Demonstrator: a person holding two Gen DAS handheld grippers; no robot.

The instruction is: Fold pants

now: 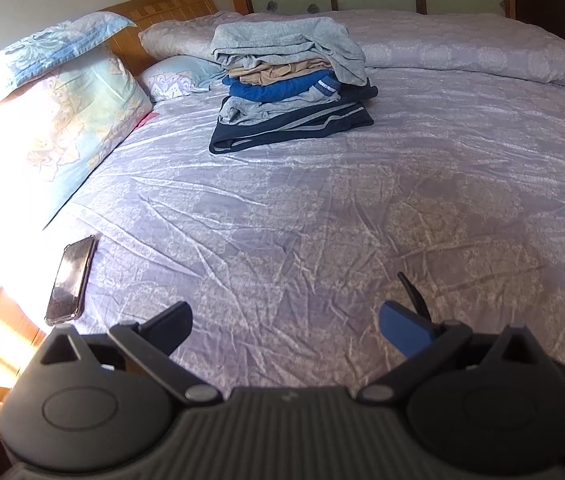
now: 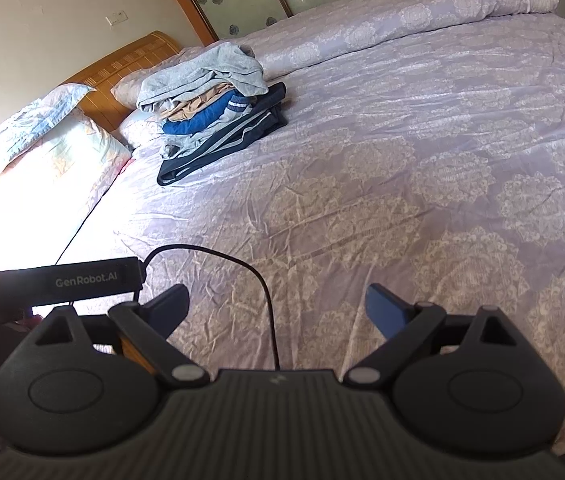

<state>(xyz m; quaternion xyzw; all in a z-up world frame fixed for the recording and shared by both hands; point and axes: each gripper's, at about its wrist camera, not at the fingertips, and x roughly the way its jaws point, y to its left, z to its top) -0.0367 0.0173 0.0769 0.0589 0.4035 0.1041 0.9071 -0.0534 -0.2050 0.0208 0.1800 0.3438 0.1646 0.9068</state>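
Both tools hung low over the near part of the bed [image 1: 282, 208], and neither gripped anything. The left tool [image 1: 285, 322] was released, its jaws spread wide with only wrinkled lilac bedcover showing between them. The right tool [image 2: 277, 308] was likewise released, jaws apart over bare cover. In the right view a black bar marked GenRobot.AI [image 2: 86, 280] sat at the left, just beside that tool, and a black cable [image 2: 258, 276] curved from it down across the gap between the jaws.

The pants lay in a folded stack [image 1: 290, 80] well away from both tools, toward the head of the bed and near the pillows. Navy pants [image 1: 294, 128] with pale side stripes formed the bottom layer, touching the cover. Above them came grey, blue and tan pieces, and a light grey garment [image 1: 286, 40] was draped loosely over the top, hanging down the right side. The same stack [image 2: 214, 104] showed in the right view.

Floral pillows [image 1: 54, 120] leaned against a wooden headboard [image 1: 162, 8] at the left. A rolled quilt [image 1: 462, 48] ran along the far edge of the bed. A phone [image 1: 70, 280] lay face up near the left edge, just beside the left tool.
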